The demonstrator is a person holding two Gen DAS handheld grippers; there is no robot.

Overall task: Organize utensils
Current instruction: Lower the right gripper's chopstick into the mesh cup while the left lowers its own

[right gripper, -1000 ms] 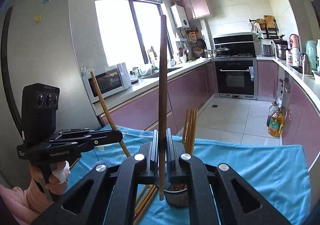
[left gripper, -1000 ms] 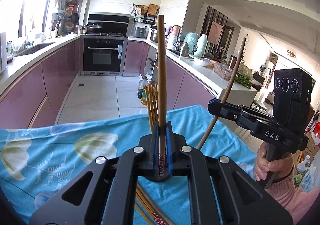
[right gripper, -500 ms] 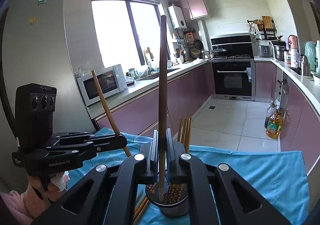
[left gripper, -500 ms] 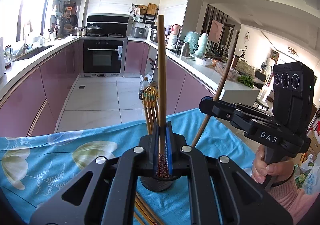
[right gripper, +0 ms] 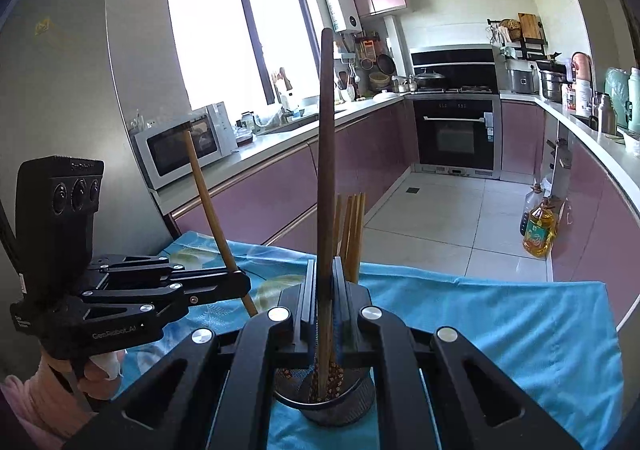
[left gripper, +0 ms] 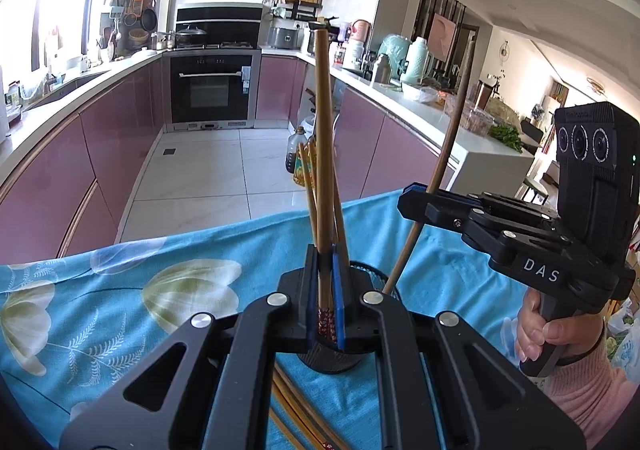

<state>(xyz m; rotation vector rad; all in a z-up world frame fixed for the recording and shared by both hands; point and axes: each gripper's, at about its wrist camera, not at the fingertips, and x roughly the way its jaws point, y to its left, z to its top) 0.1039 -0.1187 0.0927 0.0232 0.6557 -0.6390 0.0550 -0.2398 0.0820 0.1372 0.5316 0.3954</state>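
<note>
So you are partway through: several chopsticks (right gripper: 352, 234) already stand in the dark mesh holder (right gripper: 340, 408), while a few loose chopsticks (left gripper: 304, 414) lie on the blue floral cloth (left gripper: 120, 302) below your left gripper (left gripper: 326, 302) and look not yet sorted. Your left gripper is pressed together on one light chopstick (left gripper: 323, 153), pinched near its patterned lower end, which hangs just over the holder's mouth, directly beneath and ahead of the jaws. To its right, your right gripper (right gripper: 325, 314) is likewise clamped on a darker chopstick (right gripper: 326, 169), whose lower tip already reaches down inside the holder, right below the jaws. Both sticks stand nearly upright, so by my reading you are at the lowering step, with release and the loose ones left to do
</note>
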